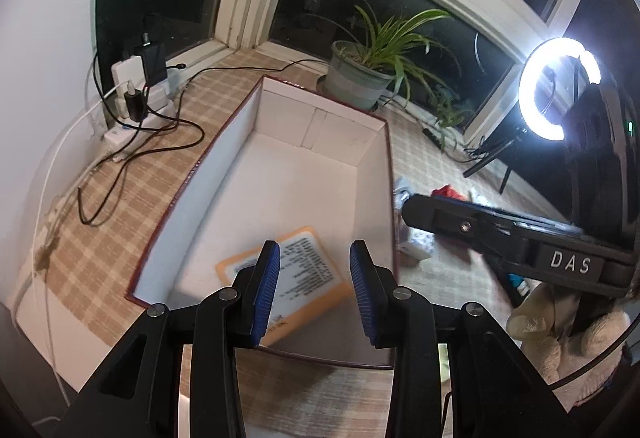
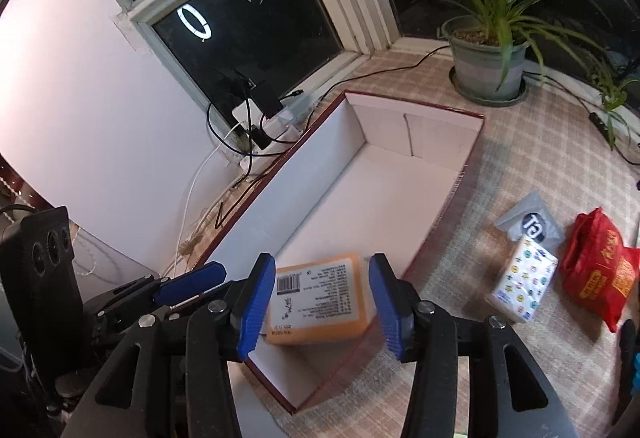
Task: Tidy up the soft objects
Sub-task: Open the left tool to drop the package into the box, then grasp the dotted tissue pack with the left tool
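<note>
A white-lined box with a red rim (image 1: 224, 177) (image 2: 280, 197) stands on the checked cloth. An orange soft pack with a printed label (image 1: 312, 258) (image 2: 320, 294) lies flat on its floor at the near end. My left gripper (image 1: 314, 292) hovers over that end, open, nothing between its blue pads. My right gripper (image 2: 322, 304) hangs above the pack, open; the pads stand either side of it in the picture without pressing it. Seen from the left wrist, the right gripper's black body (image 1: 520, 238) reaches in from the right beside the box wall.
Right of the box lie a patterned tissue pack (image 2: 520, 286), a red bag (image 2: 600, 270) and a grey pouch (image 2: 528, 222). A beige plush (image 1: 560, 342) sits near right. Potted plant (image 2: 488, 65) behind, power strip with cables (image 2: 260, 117) left, ring light (image 1: 556, 89) right.
</note>
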### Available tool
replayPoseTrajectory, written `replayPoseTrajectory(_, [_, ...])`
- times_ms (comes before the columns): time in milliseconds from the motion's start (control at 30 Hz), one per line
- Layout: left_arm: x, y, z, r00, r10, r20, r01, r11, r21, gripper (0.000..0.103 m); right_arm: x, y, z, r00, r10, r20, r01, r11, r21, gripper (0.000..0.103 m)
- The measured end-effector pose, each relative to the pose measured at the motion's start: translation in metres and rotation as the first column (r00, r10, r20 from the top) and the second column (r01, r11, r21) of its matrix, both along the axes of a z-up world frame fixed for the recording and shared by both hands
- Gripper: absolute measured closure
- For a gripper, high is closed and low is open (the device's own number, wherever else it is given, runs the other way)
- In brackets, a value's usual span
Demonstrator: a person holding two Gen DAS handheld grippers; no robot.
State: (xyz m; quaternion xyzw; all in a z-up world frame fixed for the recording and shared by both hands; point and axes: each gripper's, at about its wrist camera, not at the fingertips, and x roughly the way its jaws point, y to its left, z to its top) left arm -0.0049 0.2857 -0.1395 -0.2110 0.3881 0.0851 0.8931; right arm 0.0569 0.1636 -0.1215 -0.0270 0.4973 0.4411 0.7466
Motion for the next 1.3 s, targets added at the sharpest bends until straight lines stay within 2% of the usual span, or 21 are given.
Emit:
replayPoseTrajectory(133, [-0.005, -0.007, 0.005, 0.999, -0.003, 0.035, 0.005, 0.999, -0.040, 0.069, -0.002, -0.026, 0.004, 1.000, -0.025, 0.005, 0.025, 1.000, 0.008, 0.058])
replayPoseTrajectory(467, [-0.007, -0.054, 0.017, 0.996, -0.070, 0.059, 0.072, 0.996, -0.045, 0.068, 0.003, -0.136, 0.016, 0.987, -0.159, 0.037, 0.157, 0.986, 0.060, 0.058])
replayPoseTrajectory(700, [-0.005, -0.091, 0.010, 0.995, -0.102, 0.021, 0.103, 0.993, -0.055, 0.056, 0.002, -0.222, 0.021, 0.960, -0.262, 0.098, 0.256, 0.964, 0.076, 0.057])
replayPoseTrajectory(733, [-0.005, -0.096, 0.009, 0.994, -0.106, 0.015, 0.106, 0.993, -0.054, 0.053, 0.001, -0.235, 0.020, 0.954, -0.282, 0.107, 0.275, 0.959, 0.075, 0.055])
replayPoseTrajectory(800, [-0.005, -0.107, 0.005, 0.993, -0.116, 0.000, 0.116, 0.992, -0.057, 0.047, 0.002, -0.256, 0.018, 0.943, -0.312, 0.113, 0.305, 0.950, 0.073, 0.044])
replayPoseTrajectory(900, [-0.004, -0.122, -0.001, 0.991, -0.131, -0.021, 0.129, 0.989, -0.071, 0.047, 0.003, -0.283, 0.012, 0.933, -0.344, 0.107, 0.339, 0.939, 0.062, 0.043])
replayPoseTrajectory(1033, [-0.003, -0.139, -0.004, 0.989, -0.141, -0.039, 0.139, 0.988, -0.068, 0.047, 0.009, -0.312, 0.002, 0.925, -0.376, 0.056, 0.375, 0.926, 0.041, 0.043])
replayPoseTrajectory(1233, [-0.002, -0.160, -0.008, 0.988, -0.145, -0.045, 0.143, 0.989, -0.048, 0.047, 0.013, -0.346, -0.011, 0.907, -0.420, 0.010, 0.420, 0.907, 0.017, 0.043])
replayPoseTrajectory(1300, [-0.003, -0.165, -0.011, 0.988, -0.148, -0.045, 0.146, 0.988, -0.053, 0.047, 0.012, -0.352, -0.013, 0.905, -0.425, 0.019, 0.425, 0.905, 0.006, 0.043])
